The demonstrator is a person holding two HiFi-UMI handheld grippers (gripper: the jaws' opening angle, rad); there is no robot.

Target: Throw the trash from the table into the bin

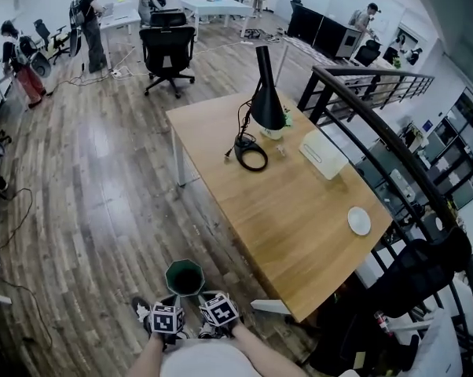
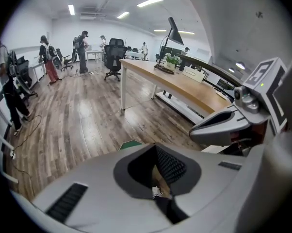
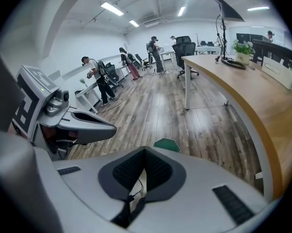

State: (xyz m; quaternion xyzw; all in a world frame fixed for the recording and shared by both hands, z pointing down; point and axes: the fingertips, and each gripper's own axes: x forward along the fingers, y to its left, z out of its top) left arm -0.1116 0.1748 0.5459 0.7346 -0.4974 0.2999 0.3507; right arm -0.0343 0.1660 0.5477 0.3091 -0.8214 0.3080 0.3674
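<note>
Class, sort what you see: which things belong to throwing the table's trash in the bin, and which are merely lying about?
For the job: green bin; table; left claw and right claw, both shut and empty.
Lying about: black lamp; coiled cable; white box; office chair.

Both hand-held grippers (image 2: 157, 194) (image 3: 130, 196) closed, empty

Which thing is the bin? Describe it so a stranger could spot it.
Start at the long wooden table. On the plank floor left of its near corner, at the bottom of the head view, stands the bin. It alone is dark green, angular-rimmed and open-topped.
</note>
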